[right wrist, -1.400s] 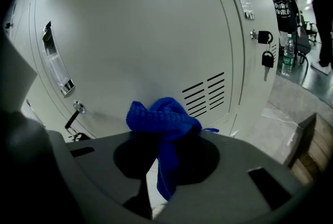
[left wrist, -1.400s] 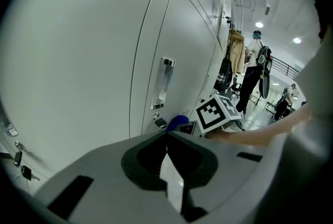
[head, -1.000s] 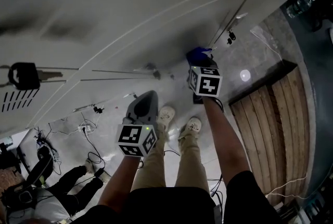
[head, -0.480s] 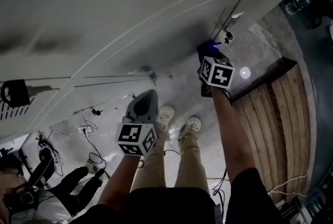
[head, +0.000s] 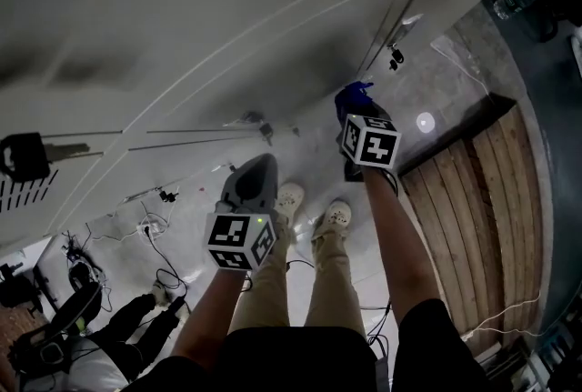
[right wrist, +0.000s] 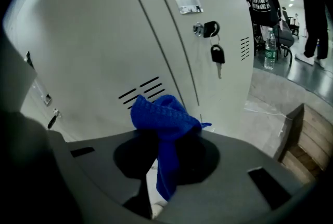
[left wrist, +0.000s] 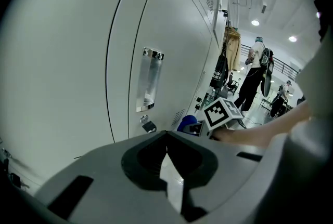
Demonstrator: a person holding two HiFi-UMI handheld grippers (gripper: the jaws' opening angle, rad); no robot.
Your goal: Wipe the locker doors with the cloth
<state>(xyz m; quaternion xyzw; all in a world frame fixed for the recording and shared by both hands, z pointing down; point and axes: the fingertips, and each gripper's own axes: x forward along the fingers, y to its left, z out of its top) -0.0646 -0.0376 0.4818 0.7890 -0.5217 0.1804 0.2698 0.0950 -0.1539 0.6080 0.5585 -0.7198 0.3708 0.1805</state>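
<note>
The grey locker doors [head: 227, 17] fill the top of the head view. My right gripper [head: 353, 111] is shut on a bunched blue cloth [head: 350, 95], which is held close to the lower part of a door near a seam. In the right gripper view the blue cloth [right wrist: 161, 114] sticks up from between the jaws of my right gripper [right wrist: 165, 137], right by the locker door [right wrist: 104, 36] with its vent slots. My left gripper [head: 257, 165] hangs lower and to the left, shut and holding nothing. In the left gripper view my left gripper [left wrist: 166, 135] points along the locker door [left wrist: 67, 62].
A key [right wrist: 216, 54] hangs from a lock on the door to the right of the cloth. A wooden pallet [head: 482, 190] lies on the floor at right. A person [head: 100, 336] sits low at left among cables [head: 155, 236]. A water bottle [right wrist: 269, 51] stands past the lockers.
The right gripper with the cloth slid right and up along the door, then came back a little left and down. The left gripper has hardly moved.
</note>
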